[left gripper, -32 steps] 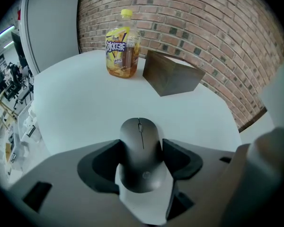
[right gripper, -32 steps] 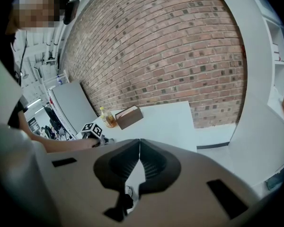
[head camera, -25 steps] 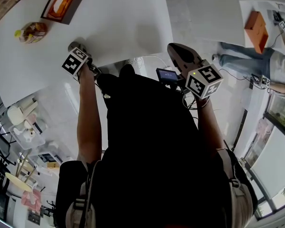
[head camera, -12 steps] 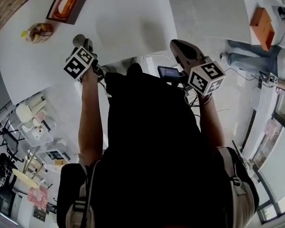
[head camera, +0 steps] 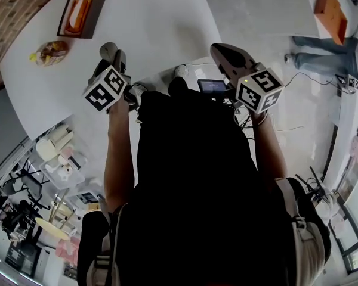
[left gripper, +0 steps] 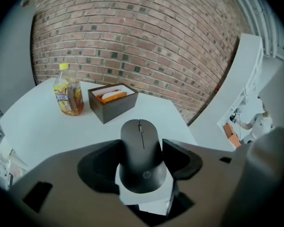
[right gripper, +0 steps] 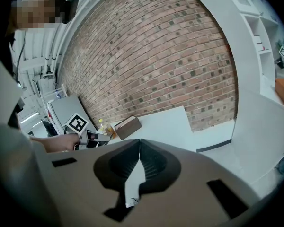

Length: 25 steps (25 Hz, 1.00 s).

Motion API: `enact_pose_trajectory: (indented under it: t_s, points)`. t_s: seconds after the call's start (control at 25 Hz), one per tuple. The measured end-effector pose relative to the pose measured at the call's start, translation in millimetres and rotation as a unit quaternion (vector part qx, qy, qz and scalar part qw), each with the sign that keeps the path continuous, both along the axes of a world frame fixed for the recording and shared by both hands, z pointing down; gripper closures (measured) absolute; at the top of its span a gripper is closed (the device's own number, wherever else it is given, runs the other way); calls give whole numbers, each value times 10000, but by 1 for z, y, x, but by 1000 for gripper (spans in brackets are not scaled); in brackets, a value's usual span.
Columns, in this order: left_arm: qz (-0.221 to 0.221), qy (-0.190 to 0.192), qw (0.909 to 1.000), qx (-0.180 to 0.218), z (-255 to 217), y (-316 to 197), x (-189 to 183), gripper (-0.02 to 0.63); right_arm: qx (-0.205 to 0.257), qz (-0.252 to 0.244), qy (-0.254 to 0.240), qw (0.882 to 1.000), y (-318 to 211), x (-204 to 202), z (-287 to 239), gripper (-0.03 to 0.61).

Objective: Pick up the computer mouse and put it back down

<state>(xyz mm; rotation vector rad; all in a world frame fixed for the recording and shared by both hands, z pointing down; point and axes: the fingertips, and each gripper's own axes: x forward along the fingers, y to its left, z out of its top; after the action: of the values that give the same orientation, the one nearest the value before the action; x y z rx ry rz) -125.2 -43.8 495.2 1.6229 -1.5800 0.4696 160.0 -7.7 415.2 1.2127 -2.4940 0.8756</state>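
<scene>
While the left gripper [left gripper: 142, 147] is clamped on the flanks of the black computer mouse [left gripper: 140, 157], we see the mouse's nose projecting forward past the jaws, apparently lifted clear of the white table [left gripper: 42, 129]. The right gripper [right gripper: 139, 148] hangs aside, jaws pressed together on nothing. A yellow drink bottle [left gripper: 67, 96] and a dark open box [left gripper: 112, 102] stand well beyond. We judge the set-down the risky part: the pads bear on smooth, curved sides, so a tilt could let the mouse pivot or slide out. Opening the jaws too high would drop it, and the table edge lies close below.
</scene>
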Motion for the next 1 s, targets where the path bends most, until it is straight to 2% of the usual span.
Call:
enact_pose_trajectory:
  t_s: [0.28,0.48,0.76,1.0]
  points:
    - [655,-118,9976,184,-25,3,31,321,115,195,-156,9996,9,7,-3,561]
    - [1051,-17,9942,239,-39,11,51,324,186,253,-215,9993,16,6,-8,561]
    - [1763,-334,9831,352,-56,10,59,324,253,319,-255,9988,18,-6,-14,561]
    - [2258,-380,9729,316,-55,4,61,325,304,535,-291,9977,19,-19,-19,561]
